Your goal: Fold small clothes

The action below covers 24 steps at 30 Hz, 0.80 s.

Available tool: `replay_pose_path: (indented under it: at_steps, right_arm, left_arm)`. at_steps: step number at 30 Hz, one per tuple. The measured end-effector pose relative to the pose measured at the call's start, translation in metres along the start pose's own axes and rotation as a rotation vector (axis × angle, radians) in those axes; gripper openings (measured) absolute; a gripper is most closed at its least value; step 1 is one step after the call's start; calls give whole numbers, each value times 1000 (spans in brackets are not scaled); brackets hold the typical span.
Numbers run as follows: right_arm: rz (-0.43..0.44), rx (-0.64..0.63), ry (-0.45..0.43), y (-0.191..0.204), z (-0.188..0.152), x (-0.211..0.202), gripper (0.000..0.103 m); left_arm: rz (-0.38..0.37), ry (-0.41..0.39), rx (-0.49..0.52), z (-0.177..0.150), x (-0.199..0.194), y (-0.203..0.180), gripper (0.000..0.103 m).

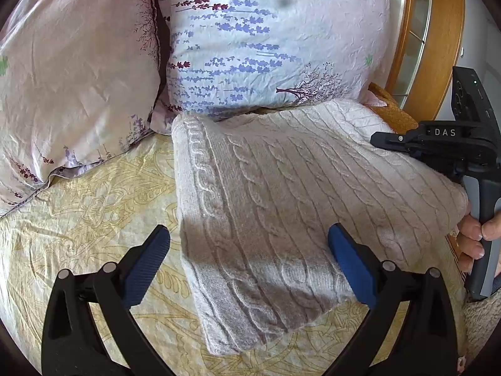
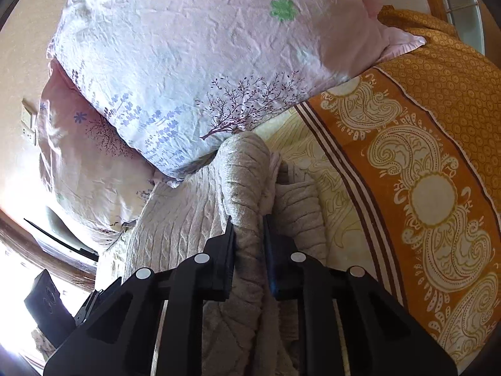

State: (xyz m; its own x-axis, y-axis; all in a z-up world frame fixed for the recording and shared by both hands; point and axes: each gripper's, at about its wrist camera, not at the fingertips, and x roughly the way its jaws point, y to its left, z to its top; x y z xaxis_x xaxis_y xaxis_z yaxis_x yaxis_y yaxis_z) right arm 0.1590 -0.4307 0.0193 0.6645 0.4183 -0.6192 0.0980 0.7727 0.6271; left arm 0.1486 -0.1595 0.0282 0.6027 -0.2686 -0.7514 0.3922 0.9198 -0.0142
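Two grippers are at work on the bed, and nearest my left wrist camera the left gripper (image 1: pixel 249 247) has its blue-padded jaws spread wide, one finger over the bedspread (image 1: pixel 94 219) and the other over the near part of the knitted sweater (image 1: pixel 281 194), gripping nothing that I can see. The cream cable-knit sweater lies folded flat on the yellow patterned bedspread, its far edge just against the pillows. At its right edge my right gripper (image 2: pixel 249 241) has its jaws pinched on a bunched fold of the knit, lifted off the bed in the right wrist view. A hand (image 1: pixel 476 241) wraps that gripper's handle. Past the sweater, the lavender-print pillow (image 1: pixel 266 37) leans beside a pink pillow (image 1: pixel 72 72), and an orange paisley cover (image 2: pixel 422 163) runs along the far right side.
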Motion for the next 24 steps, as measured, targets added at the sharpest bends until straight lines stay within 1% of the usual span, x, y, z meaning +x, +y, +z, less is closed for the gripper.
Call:
replay_pose_path:
  at_steps: [3,7,8,10,12,14,17,19,21,23,24]
  right_arm:
    - [2,-8,-30,4,0,-5,15]
    - [33,-13,-102,6,3,-25,14]
    - [27,-26,-122,9,3,-35,14]
    - [-24,-51,-136,10,5,-35,14]
    - [-83,-37,-114,0,6,-29,13]
    - [-110,25,-71,-19,5,-20,13]
    - [-104,110,-35,-37,1,-10,12]
    - [-109,127,-30,-39,2,-9,12]
    - [-82,134,-14,-39,2,-12,13]
    - [-39,146,-8,-40,0,-22,18]
    - [-24,149,-2,-41,-3,-30,29]
  left_arm:
    - [20,-4,11,0,-1,0,101]
    - [48,-23,42,1,-5,-4,101]
    - [53,-31,51,1,-6,-4,101]
    - [55,-42,62,1,-9,-5,101]
    - [51,-40,68,1,-10,-5,101]
    - [56,-38,77,0,-10,-5,101]
    - [54,-38,89,-2,-11,-2,101]
    - [49,-36,90,-3,-11,0,101]
    - [35,-31,84,-4,-13,4,101]
    - [7,-35,85,-5,-20,6,101]
    - [-2,-37,94,-7,-24,7,101]
